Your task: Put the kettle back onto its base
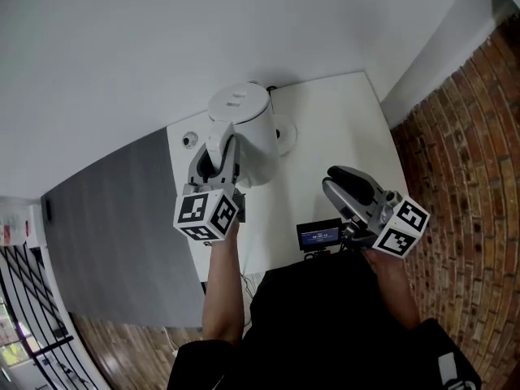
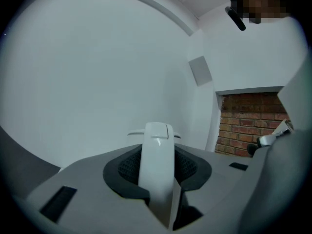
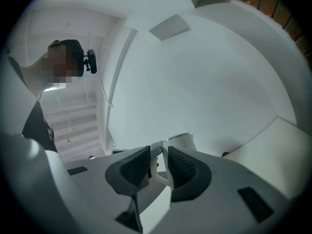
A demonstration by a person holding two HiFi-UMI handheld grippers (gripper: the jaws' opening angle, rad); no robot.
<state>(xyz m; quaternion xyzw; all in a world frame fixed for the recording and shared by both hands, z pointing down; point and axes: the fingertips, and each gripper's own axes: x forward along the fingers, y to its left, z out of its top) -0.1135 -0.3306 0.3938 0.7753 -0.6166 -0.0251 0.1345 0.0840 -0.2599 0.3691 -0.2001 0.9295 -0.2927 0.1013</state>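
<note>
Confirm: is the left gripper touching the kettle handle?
Touching. In the left gripper view, the left gripper presses its pads on both sides of the kettle handle, no gap showing.

No words or numbers can be read. The small blue display point(image 1: 318, 236) by the right tool point(image 1: 333, 179) is too tiny; the marker cubes point(image 1: 207, 215) bear only black-and-white squares.

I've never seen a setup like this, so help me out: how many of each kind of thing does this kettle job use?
kettle: 1
kettle base: 1
hand-held grippers: 2, left hand-held gripper, right hand-held gripper
table: 1
total: 5
</note>
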